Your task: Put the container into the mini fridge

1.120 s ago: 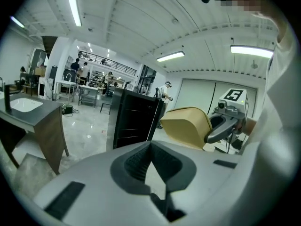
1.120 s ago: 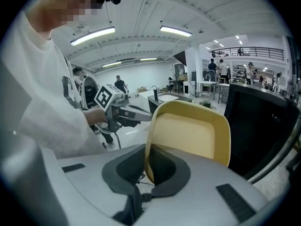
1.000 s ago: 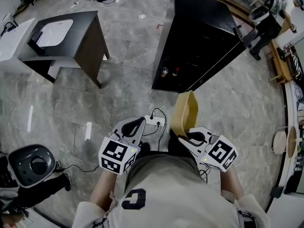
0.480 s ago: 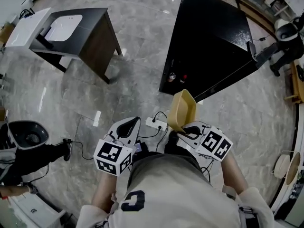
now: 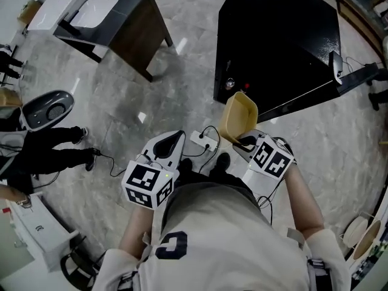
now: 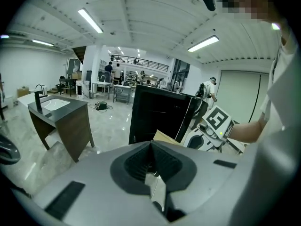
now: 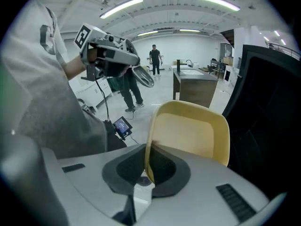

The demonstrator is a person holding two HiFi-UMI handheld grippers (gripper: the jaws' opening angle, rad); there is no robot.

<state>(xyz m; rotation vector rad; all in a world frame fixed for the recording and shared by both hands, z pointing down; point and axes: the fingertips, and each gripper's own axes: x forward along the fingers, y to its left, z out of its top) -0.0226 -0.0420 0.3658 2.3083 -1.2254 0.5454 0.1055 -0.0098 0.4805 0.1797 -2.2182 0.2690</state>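
Standing just short of the mini fridge [image 5: 279,35], the person holds the yellow container [image 5: 237,117] out toward its front in the right gripper [image 5: 245,142]. That gripper's jaws are clamped on one side wall of the container, one pad inside and one outside. The container is tipped up on edge, with its open face turned to the person's left. It hangs in the air near the fridge's lower front and touches neither the fridge nor the floor.

The left gripper [image 5: 174,138] is held further from the fridge than the right one, low in front of the person's body. Its jaws are pressed together with nothing between them. A white power strip [image 5: 204,139] lies on the floor between the person's feet and the fridge. A dark desk [image 5: 130,11] with a white basin stands well off to the fridge's left.

I judge this to be the carrying step, with the approach nearly finished. From where I stand the black fridge door looks shut, though I cannot be sure of it. If so, the next move calls for the free left gripper to find the door's edge and swing it open. The right gripper must then level the container before sliding it onto a shelf.
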